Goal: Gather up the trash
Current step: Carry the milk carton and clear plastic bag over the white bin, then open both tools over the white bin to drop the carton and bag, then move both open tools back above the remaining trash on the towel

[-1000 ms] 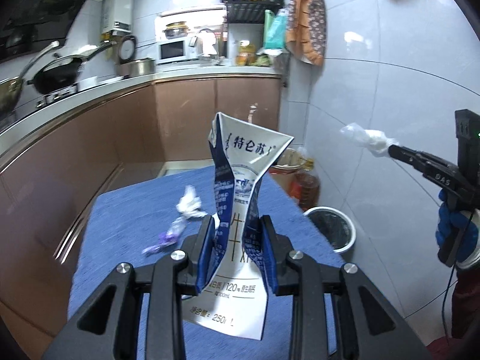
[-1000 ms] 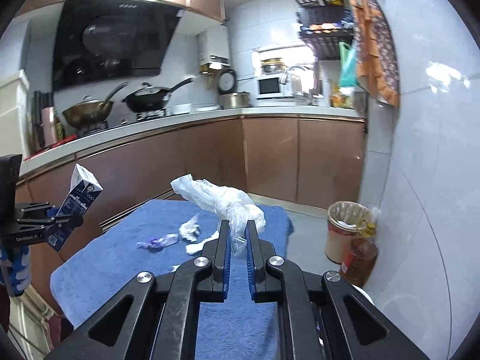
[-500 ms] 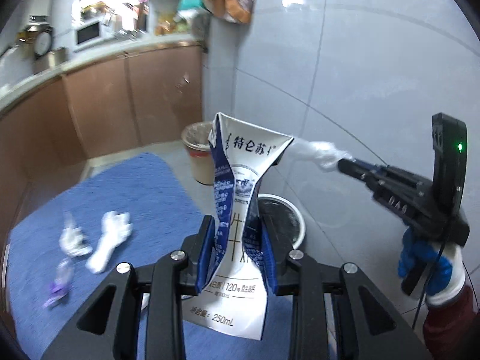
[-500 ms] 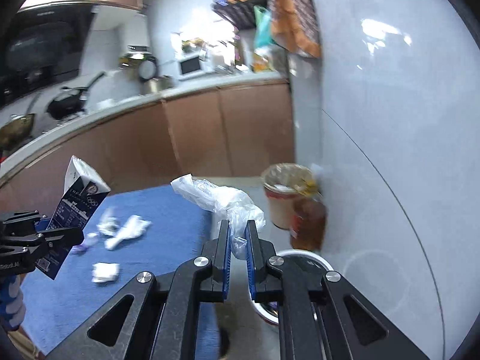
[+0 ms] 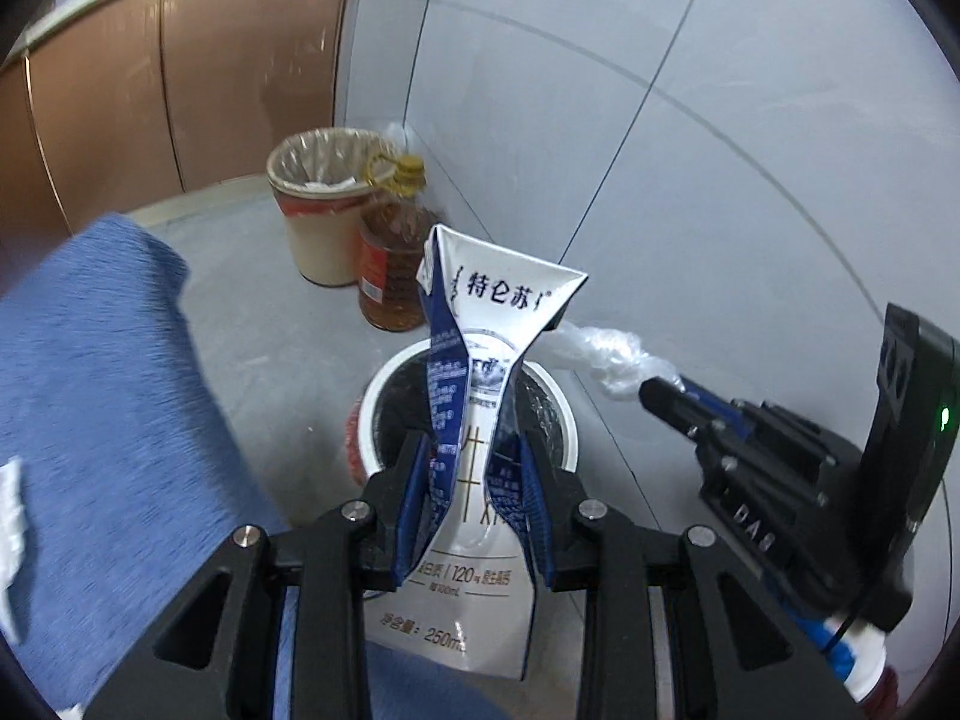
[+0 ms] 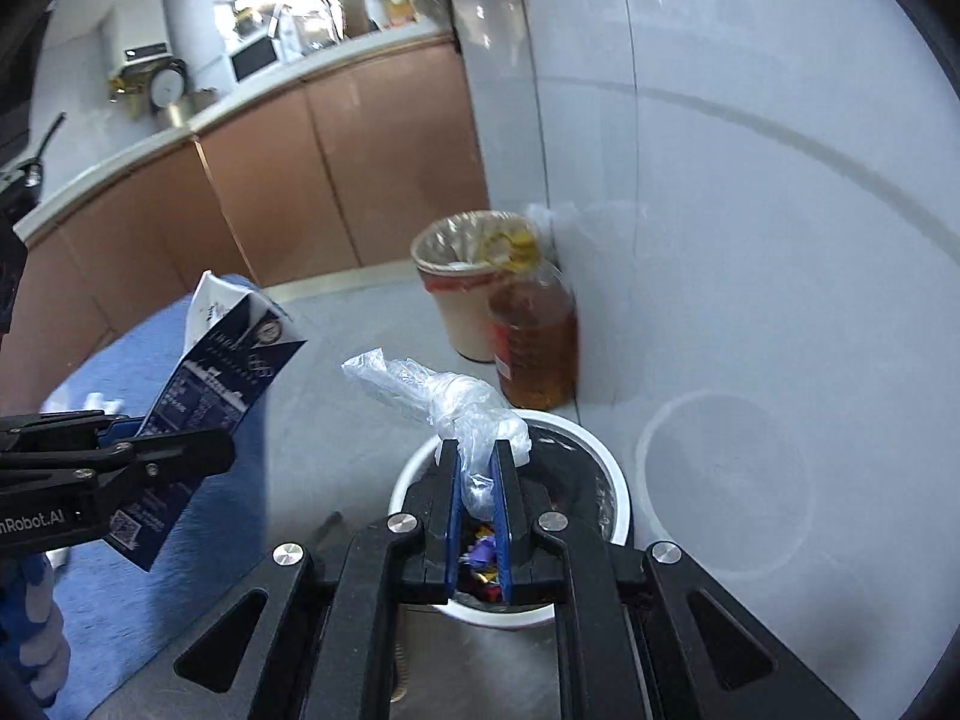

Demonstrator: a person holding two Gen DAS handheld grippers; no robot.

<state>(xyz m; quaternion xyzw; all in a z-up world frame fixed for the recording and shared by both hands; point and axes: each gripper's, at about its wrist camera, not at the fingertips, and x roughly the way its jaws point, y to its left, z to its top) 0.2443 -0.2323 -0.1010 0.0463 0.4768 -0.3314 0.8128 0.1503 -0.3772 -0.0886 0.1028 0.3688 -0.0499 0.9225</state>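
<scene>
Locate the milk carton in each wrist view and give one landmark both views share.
Left wrist: the milk carton stands at centre, pinched between the left gripper jaws, over the white bin.
Right wrist: the carton is at the left edge, tilted, in the left gripper.
Shared landmark: the oil bottle by the wall, behind the white bin.

Wall (image 6: 750, 192): pale glossy tiles, grey grout lines, bright reflections high up, ahead and right of the tool. Floor (image 5: 288, 312): smooth grey, ahead and below. Cabinets (image 5: 180, 72): copper-brown doors under a pale countertop (image 6: 198, 120), ahead left. Microwave (image 6: 255, 57) and round dial (image 6: 167, 84) on the countertop, far left. Light: bright, from above.
</scene>
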